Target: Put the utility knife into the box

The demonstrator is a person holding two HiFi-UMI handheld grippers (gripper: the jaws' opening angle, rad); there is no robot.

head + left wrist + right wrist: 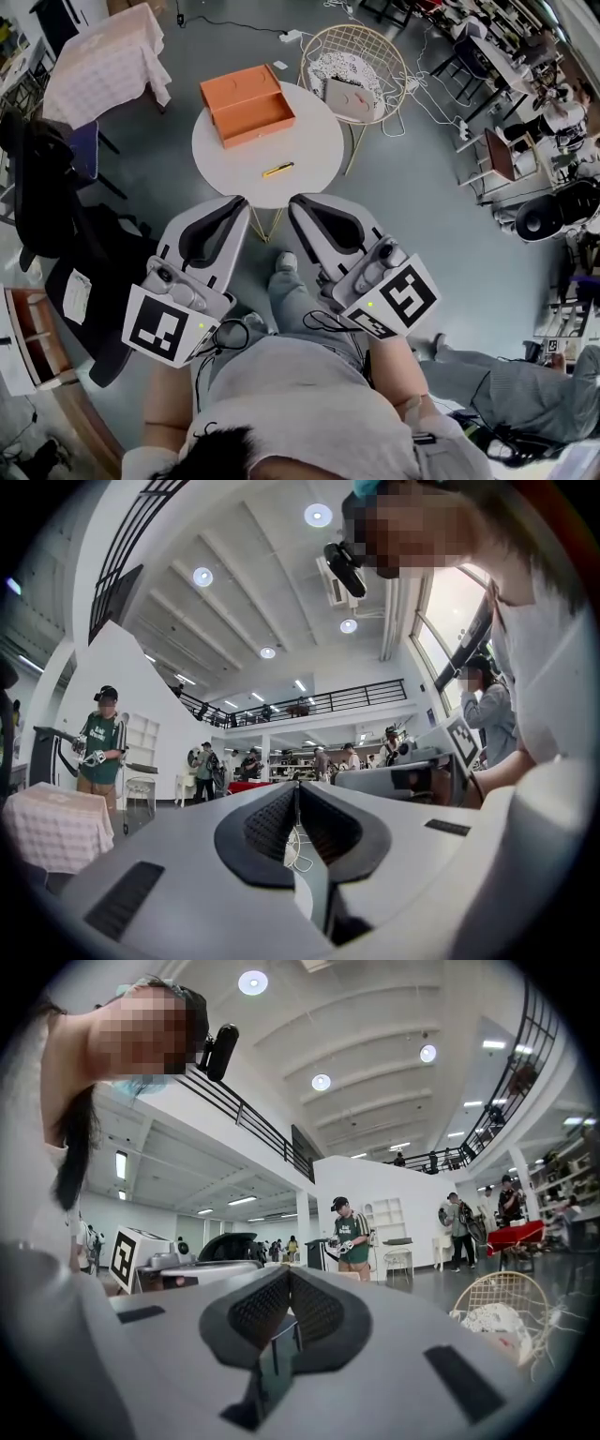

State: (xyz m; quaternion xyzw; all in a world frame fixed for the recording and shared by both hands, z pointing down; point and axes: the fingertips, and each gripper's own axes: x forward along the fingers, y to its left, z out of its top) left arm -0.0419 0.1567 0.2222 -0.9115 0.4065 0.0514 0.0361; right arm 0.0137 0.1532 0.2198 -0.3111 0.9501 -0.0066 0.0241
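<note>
A yellow utility knife (277, 171) lies on the round white table (309, 141), near its front edge. An open orange box (247, 103) stands at the table's back left, its lid tipped back. My left gripper (240, 202) and right gripper (295, 201) are held side by side close to my body, short of the table, both shut and holding nothing. In the left gripper view the left gripper (296, 786) points up at the hall, jaws pressed together. In the right gripper view the right gripper (288, 1272) does the same.
A gold wire chair (356, 58) with a patterned cushion stands behind the table at the right. A cloth-covered table (105, 62) is at the far left, a dark chair (56, 202) near my left. Cables run over the grey floor. Other people stand across the hall.
</note>
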